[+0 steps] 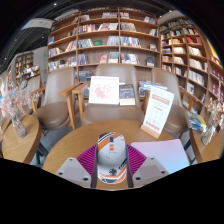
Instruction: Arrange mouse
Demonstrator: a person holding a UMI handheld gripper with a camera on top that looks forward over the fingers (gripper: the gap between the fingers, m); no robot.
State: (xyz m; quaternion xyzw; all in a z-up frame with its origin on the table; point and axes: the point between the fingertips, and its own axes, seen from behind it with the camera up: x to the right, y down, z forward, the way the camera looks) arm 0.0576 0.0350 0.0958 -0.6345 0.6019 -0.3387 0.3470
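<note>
A white mouse (112, 154) with orange and dark grey markings sits between my gripper's (112, 162) two fingers, its back toward the camera. Both magenta pads (88, 158) press against its sides, so the fingers are shut on it. It is held just above a round wooden table (70, 145). A pale lilac mouse mat (165, 155) lies on the table to the right of the fingers.
A sign stand (157, 110) stands at the table's far right edge. Tan chairs (55, 100) and a wooden desk with a white display board (104, 90) lie beyond. Bookshelves (110, 40) fill the back wall. A second round table (15, 140) is at left.
</note>
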